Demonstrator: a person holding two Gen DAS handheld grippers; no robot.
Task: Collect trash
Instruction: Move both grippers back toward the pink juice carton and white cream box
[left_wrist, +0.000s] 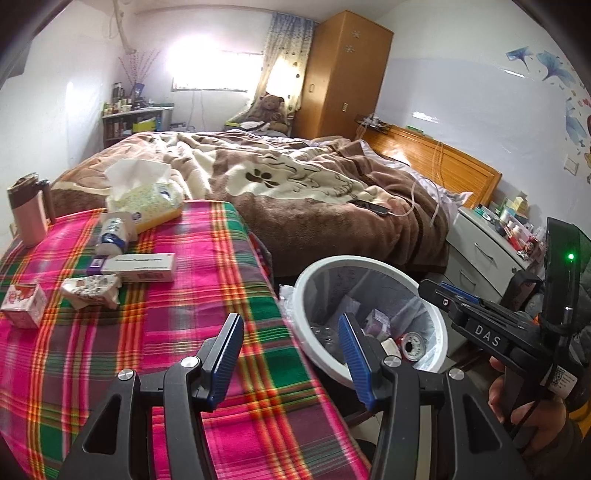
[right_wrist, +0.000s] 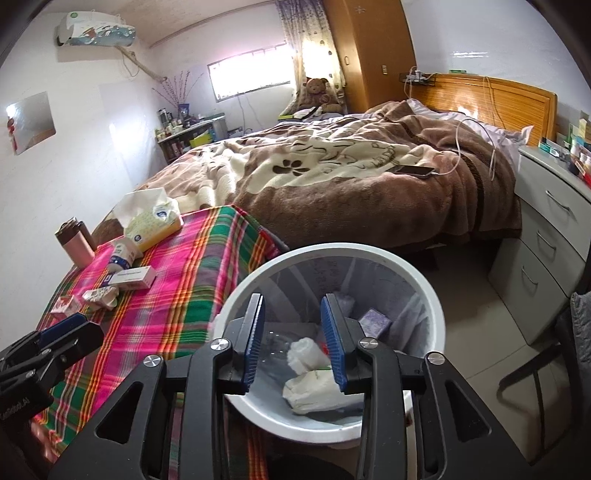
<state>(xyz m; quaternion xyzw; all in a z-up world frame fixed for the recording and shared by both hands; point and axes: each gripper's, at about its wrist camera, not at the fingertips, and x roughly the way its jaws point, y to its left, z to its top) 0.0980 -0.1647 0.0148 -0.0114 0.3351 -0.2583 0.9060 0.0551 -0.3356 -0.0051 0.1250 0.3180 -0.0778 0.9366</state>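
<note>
A white round bin (left_wrist: 439, 325) with a clear liner stands on the floor by the plaid-covered table (left_wrist: 177, 332); it also shows in the right wrist view (right_wrist: 436, 295). Inside lie crumpled white tissue (right_wrist: 314, 387), a purple box (right_wrist: 375, 321) and a can (left_wrist: 413, 345). My right gripper (right_wrist: 295, 339) is open and empty right above the bin. My left gripper (left_wrist: 291, 360) is open and empty over the table's right edge. On the table lie a crumpled wrapper (left_wrist: 92, 290), a white box (left_wrist: 142, 267), a small pink carton (left_wrist: 24, 304) and a crushed cup (left_wrist: 110, 230).
A tissue pack (left_wrist: 147, 199) and a pink flask (left_wrist: 27, 210) stand at the table's far end. A bed with a brown blanket (left_wrist: 314, 192) and a phone (left_wrist: 369, 206) lies behind. White drawers (right_wrist: 546, 236) stand right of the bin; a chair (right_wrist: 546, 362) is at far right.
</note>
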